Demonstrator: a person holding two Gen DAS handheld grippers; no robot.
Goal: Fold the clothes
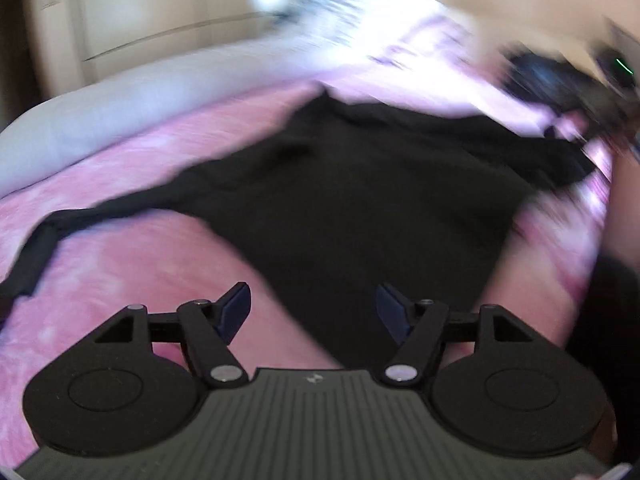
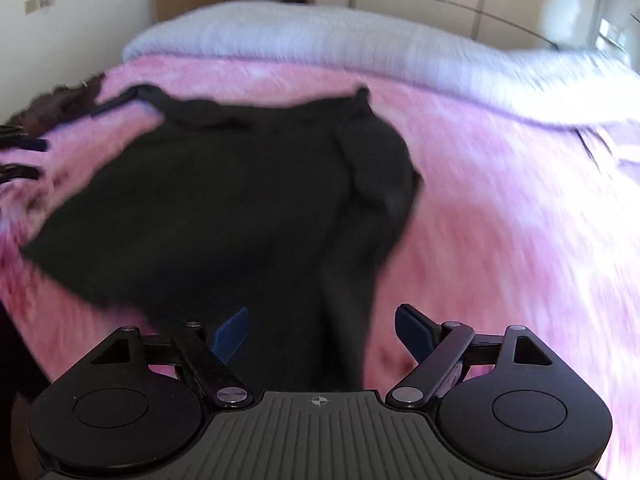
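Fingers (image 1: 236,306) of left gripper (image 1: 312,312) and right gripper (image 2: 322,334) spread wide, grasping nothing. Black top (image 2: 224,200) lies flat on pink bed (image 2: 500,220), near both grippers. Looks soft, light, floppy. Best pinch: bottom edge corners.

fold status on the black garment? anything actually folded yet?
Done: the black garment lies spread on the pink blanket, one sleeve stretched out to the side, the other lying bunched on the body. In hand: nothing; the left gripper and right gripper are both open and empty over its near edge. Left: all the folds; none visible yet.
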